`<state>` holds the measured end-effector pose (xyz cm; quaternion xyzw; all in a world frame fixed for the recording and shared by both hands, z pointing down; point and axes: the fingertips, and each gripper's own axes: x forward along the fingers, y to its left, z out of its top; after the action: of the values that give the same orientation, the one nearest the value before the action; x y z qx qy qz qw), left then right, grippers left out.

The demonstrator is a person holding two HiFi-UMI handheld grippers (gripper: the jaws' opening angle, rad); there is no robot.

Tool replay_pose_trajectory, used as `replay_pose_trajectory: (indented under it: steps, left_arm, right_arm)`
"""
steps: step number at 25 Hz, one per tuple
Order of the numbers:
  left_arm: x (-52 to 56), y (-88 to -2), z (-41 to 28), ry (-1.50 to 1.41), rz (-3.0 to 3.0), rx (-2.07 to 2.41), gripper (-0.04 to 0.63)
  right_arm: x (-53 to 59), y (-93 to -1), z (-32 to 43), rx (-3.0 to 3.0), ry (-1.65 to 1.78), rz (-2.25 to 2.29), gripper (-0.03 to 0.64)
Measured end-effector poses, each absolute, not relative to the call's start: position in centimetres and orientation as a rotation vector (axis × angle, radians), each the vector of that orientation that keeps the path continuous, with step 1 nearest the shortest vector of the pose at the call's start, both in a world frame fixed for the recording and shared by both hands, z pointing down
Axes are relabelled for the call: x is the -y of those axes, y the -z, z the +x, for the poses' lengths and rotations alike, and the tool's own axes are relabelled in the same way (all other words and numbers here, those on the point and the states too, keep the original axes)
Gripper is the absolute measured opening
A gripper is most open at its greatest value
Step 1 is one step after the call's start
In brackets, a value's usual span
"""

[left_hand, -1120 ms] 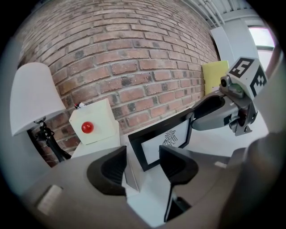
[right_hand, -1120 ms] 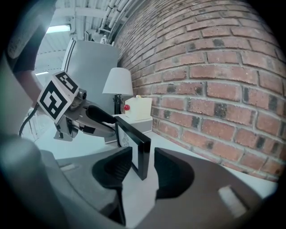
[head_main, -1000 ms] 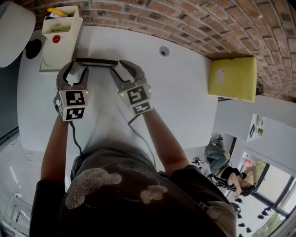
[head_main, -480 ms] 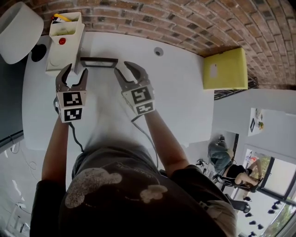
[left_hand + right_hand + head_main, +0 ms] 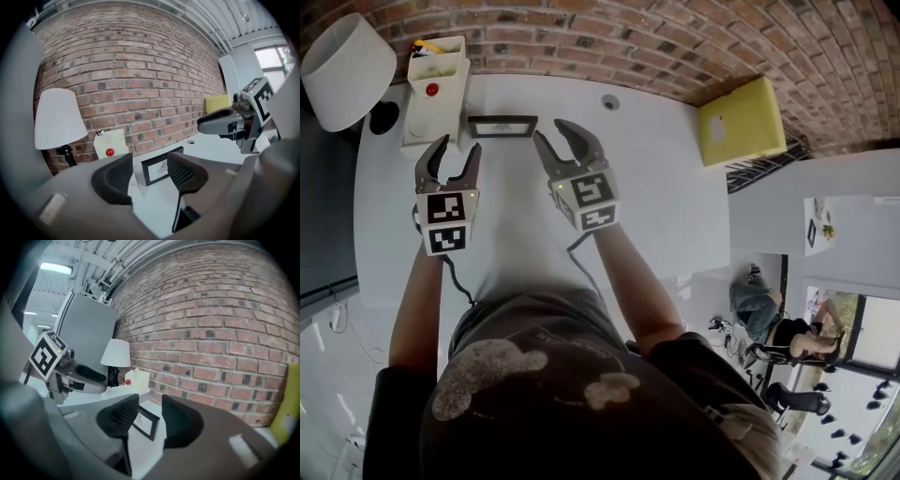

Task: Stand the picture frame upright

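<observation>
The picture frame point(image 5: 502, 126) has a black edge and a white middle. It stands up on the white tabletop point(image 5: 656, 206), close to the brick wall point(image 5: 675, 47). A white box point(image 5: 434, 80) with a red dot sits just beside it, and a white lamp point(image 5: 347, 58) is past the box.

The left claw point(image 5: 457, 145) is wide apart and holds nothing. The right claw point(image 5: 555, 131) is wide apart too, and it also holds nothing. Both are in the air in front of the frame and do not touch it.

From above, in the head view, the frame looks like a thin dark bar, and its front cannot be seen. That view also shows a yellow box point(image 5: 742, 122) far over on the right. The left gripper view looks at the front of the frame and shows a small drawing on the white part. It shows the other claw off to the right as well. The right gripper view sees the frame from one side, on a slant, through the gap of its jaws.
</observation>
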<state>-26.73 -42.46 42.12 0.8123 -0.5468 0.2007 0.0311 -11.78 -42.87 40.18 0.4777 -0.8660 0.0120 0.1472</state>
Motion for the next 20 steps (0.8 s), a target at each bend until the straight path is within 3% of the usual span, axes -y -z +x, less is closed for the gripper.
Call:
replay_pose_trajectory:
  steps: [4,11,20]
  left_arm:
    - [41.3,-41.4,-27.1,-0.559,2.523,1.657,0.230]
    - [40.0,-40.6,-28.3,-0.517,2.536,1.642,0.170]
    - [37.8,-39.8,-28.7,-0.490,2.498,1.673,0.018]
  right_arm:
    - [41.9,-38.8,-11.7,2.482,-0.042,1.464,0.155]
    - [40.5,-37.4,-11.6,2.451,-0.059,1.557,0.007]
    - [39.6,-37.4,-11.3,2.475,-0.130,1.507,0.005]
